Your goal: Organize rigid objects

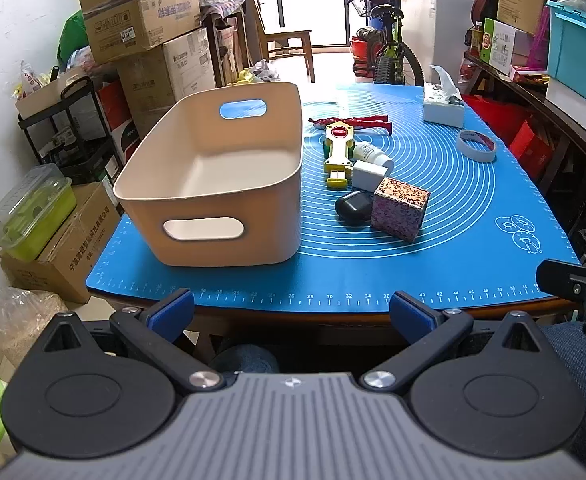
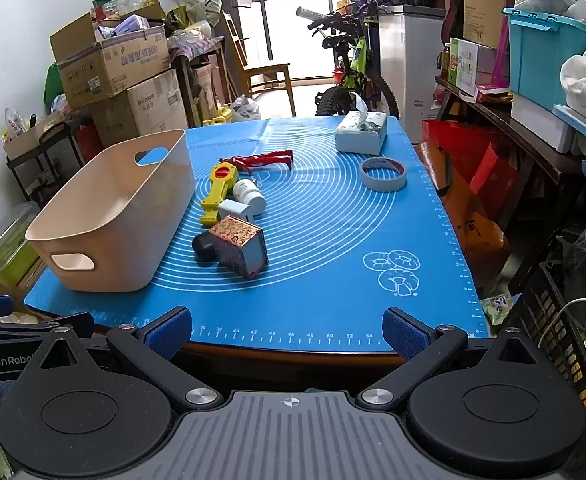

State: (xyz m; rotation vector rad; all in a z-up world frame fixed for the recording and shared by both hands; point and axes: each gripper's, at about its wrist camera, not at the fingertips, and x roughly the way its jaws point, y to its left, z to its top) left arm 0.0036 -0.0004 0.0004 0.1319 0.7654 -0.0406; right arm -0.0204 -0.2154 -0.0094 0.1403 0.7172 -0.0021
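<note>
An empty beige bin stands on the left of the blue mat. Beside its right wall lie a patterned box, a black case, a white charger, a white bottle, a yellow toy and a red figure. A tape roll lies further right. My left gripper and right gripper are open and empty, held at the table's front edge, apart from everything.
A tissue box stands at the mat's far right. Cardboard boxes are stacked left of the table, a bicycle stands behind it, and shelves with a teal crate line the right side.
</note>
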